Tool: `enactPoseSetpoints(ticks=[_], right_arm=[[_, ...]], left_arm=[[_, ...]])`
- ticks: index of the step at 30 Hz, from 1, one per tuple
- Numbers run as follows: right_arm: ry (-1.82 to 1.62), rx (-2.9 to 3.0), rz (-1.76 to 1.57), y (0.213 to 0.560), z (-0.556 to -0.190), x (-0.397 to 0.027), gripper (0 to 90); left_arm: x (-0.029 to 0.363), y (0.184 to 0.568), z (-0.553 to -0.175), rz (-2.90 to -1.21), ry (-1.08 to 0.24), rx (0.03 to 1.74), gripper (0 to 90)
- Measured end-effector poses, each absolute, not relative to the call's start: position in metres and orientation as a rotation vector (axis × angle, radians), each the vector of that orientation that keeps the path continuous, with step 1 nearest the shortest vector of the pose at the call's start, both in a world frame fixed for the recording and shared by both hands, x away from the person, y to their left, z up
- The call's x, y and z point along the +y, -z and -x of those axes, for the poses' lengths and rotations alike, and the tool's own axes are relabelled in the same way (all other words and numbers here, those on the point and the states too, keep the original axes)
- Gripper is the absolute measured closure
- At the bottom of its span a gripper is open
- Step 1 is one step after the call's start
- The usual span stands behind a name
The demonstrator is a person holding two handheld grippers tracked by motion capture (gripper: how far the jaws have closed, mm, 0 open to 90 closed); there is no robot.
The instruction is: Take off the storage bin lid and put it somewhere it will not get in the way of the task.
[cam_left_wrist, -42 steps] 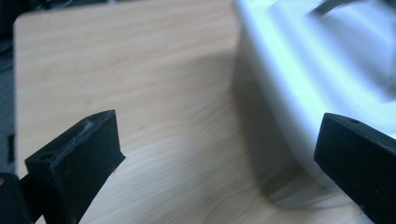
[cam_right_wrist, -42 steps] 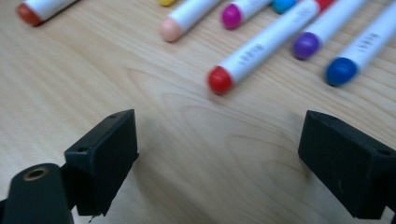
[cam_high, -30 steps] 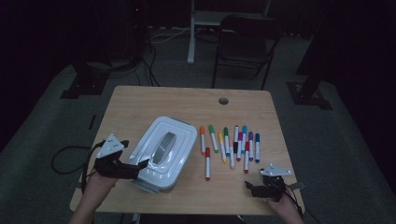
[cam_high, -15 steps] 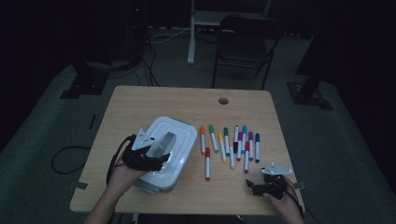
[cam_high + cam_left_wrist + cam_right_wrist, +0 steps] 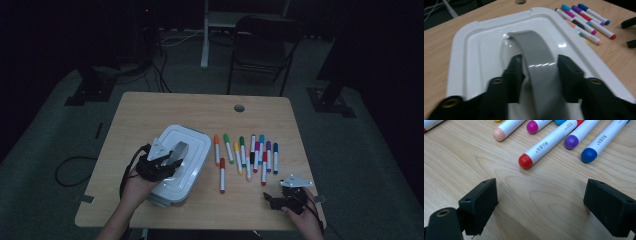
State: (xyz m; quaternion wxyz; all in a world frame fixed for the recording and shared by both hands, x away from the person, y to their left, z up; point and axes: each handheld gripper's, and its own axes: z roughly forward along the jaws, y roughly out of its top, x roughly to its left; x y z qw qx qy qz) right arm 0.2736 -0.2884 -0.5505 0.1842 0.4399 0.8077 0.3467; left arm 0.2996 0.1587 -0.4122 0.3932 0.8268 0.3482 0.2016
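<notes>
Between the jaws of the left gripper (image 5: 540,75), which have just been closing, sits the grey handle (image 5: 536,57) of the white box lid (image 5: 469,50), clamped. The right gripper (image 5: 541,205) rests released, markers (image 5: 549,142) just ahead.

Black grippers (image 5: 162,162), blocky fingers (image 5: 480,202), brass screw eyes, grey three-cornered top plates, trailing black cables; forearms bare.

Dim high view with a black room around a faintly lit table (image 5: 150,115), brighter gripper views, soft glare streaks on the white lid (image 5: 564,45) and grey handle (image 5: 536,57), near jaws blurred, markers (image 5: 544,145) fairly sharp, faint shadows beneath them
</notes>
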Motion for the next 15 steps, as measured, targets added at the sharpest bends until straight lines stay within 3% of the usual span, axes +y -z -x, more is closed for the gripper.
enactPoseSetpoints(ticks=[11,15], right_arm=[[-0.979,2.275,-1.238,0.551,-0.275,-0.289,11.4],[-0.987,2.271,-1.234,0.55,-0.276,-0.292,15.6]], left_arm=[[0.164,0.402,-0.297,-2.05,-0.445,0.891,68.4],[0.168,0.394,-0.296,-2.015,-0.403,0.883,68.5]])
